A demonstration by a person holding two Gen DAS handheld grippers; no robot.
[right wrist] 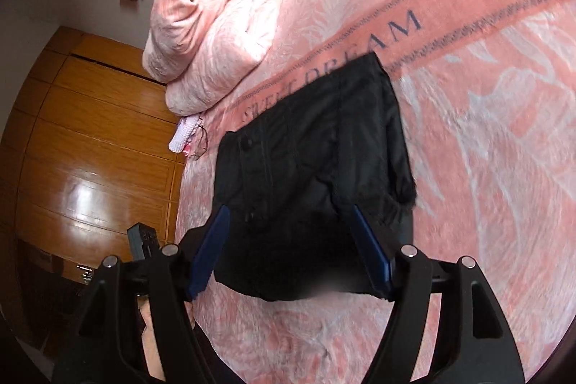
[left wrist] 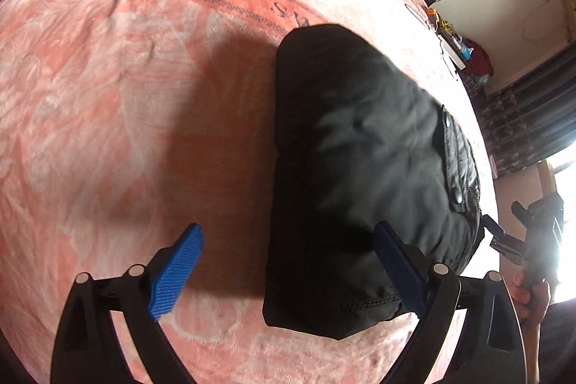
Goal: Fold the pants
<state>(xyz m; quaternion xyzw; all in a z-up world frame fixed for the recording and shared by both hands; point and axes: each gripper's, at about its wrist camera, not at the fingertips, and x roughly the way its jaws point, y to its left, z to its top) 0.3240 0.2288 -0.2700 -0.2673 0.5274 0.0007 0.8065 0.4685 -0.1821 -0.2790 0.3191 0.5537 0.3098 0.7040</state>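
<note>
Black pants (left wrist: 356,150) lie folded into a compact rectangle on the pink blanket (left wrist: 108,78) covering the bed, one short end touching the printed band with the lettering. A waistband with snaps shows along one long edge (left wrist: 459,161).

My left gripper (left wrist: 288,261) is spread wide, nothing pinched: one blue finger (left wrist: 176,272) hangs over bare blanket, the other (left wrist: 399,265) sits in front of the near corner of the pants; I can't tell if it touches the cloth.

My right gripper (right wrist: 288,247) stands partly spread over the near end of the pants, blue fingers (right wrist: 210,247) on either side of the fabric as seen from the right wrist camera. Contact is unclear, since that end is dark and blurred. From the left wrist camera, the same gripper (left wrist: 504,236) shows at the far side of the pants, with my hand (left wrist: 532,294) on its handle.

A rolled pink quilt (right wrist: 216,31) lies beyond the pants, well apart. Wooden floor (right wrist: 90,150) beside the bed.
</note>
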